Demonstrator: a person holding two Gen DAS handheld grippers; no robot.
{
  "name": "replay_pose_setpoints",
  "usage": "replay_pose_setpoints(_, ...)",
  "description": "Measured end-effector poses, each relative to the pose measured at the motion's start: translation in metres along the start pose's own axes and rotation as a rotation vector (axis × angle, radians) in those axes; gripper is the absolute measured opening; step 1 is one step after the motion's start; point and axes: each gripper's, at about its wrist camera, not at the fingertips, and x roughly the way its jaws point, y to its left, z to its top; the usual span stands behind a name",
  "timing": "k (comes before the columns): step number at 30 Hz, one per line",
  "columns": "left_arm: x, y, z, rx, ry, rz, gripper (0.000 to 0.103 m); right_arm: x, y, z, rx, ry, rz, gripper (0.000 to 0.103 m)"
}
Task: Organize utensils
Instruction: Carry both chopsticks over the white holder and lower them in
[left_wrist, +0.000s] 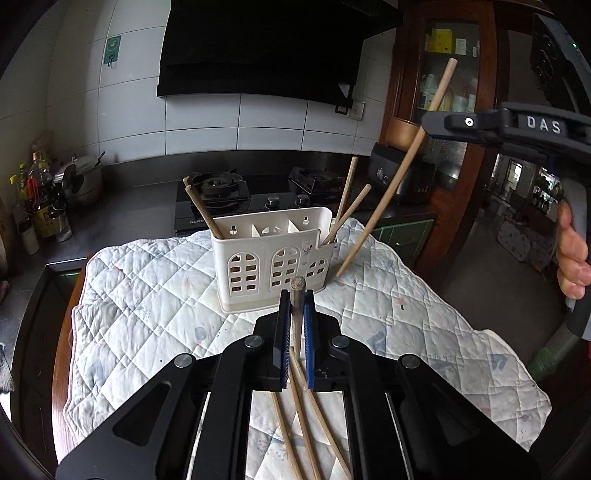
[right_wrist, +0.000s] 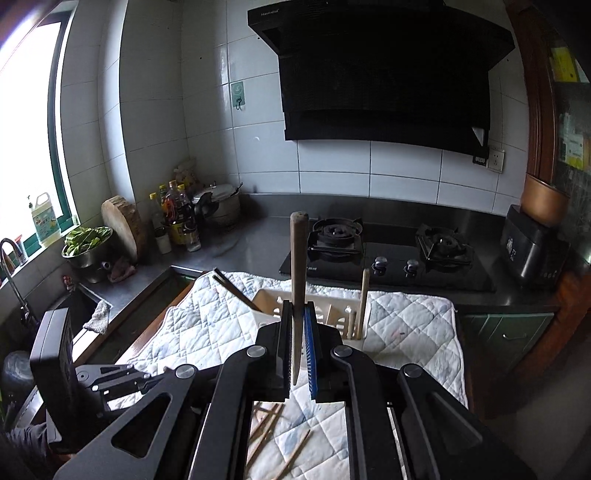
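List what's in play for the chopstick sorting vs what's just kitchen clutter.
In play:
- left tongs, shut on a chopstick
- right tongs, shut on a chopstick
- white holder, chopsticks standing in it
- loose chopsticks on the quilted cloth

Clutter:
- gas hob
- range hood
- bottles
- bowl of greens
- chopping block
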Motion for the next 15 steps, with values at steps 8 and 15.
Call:
replay_pose_setpoints(8,-0.001,0.004,0.033,0.019,-0.035,-0.011,0.005,0.058,-0.016,0.032,0.005,0.003,-0.127,0.006)
replay_pose_setpoints(15,-0.014,0.005,0.079,0.037,-0.123,-0.001,0.005,0.106,-0.025,0.024,-0.033,0.039,-0.207,0.006)
